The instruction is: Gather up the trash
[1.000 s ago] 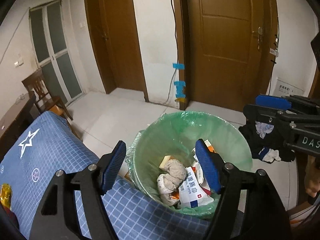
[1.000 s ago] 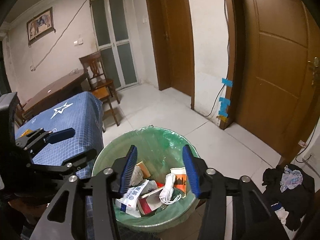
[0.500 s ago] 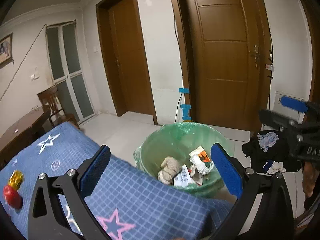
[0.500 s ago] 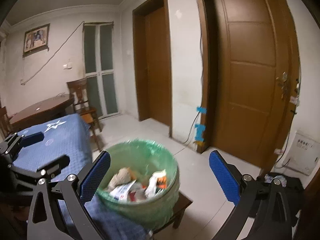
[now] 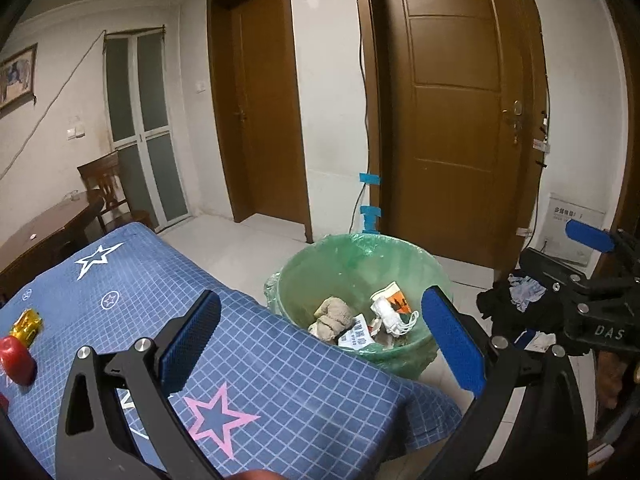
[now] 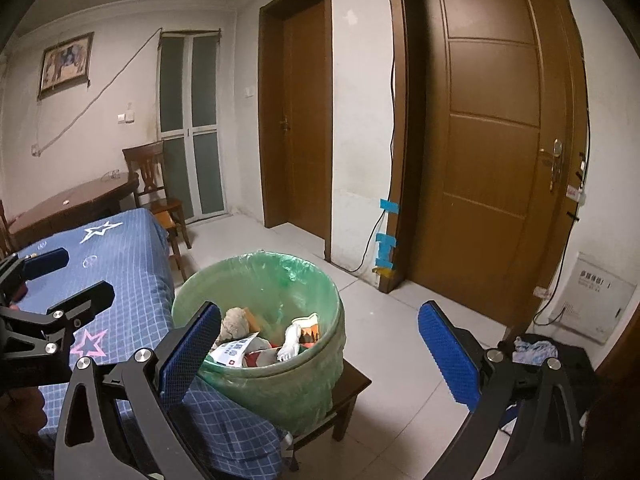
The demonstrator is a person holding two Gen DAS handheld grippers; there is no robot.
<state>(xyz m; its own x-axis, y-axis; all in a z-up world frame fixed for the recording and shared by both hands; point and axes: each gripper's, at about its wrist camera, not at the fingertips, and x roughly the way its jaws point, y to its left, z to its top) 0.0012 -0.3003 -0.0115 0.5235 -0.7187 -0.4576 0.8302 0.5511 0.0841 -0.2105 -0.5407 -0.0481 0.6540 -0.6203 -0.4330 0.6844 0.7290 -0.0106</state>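
Note:
A green-lined trash bin [image 5: 362,258] [image 6: 308,372] stands on a low dark stool [image 6: 352,384] beside the blue checked table cloth [image 5: 168,288] [image 6: 132,264]. Inside lie a crumpled tissue wad [image 5: 333,317] [image 6: 234,322], a white packet with print [image 5: 355,335] [image 6: 232,350] and other wrappers. My left gripper [image 5: 320,336] hangs open over the cloth's edge, short of the bin, nothing between its fingers. My right gripper [image 6: 318,352] is open too, pulled back from the bin, empty. A gold wrapper [image 5: 26,326] and a red object [image 5: 16,364] lie on the cloth at far left.
A dark clothes pile [image 5: 516,308] [image 6: 536,356] sits on the floor to the right. Two brown doors [image 5: 460,120] [image 6: 304,120] line the far wall. A wooden chair [image 6: 158,192] and a round table [image 6: 72,204] stand at the back left. White tile floor [image 6: 400,328] surrounds the bin.
Both grippers have opened wide and drawn back and up from over the bin. Trash that was under the jaws now lies inside the bin. More of the table cloth shows.

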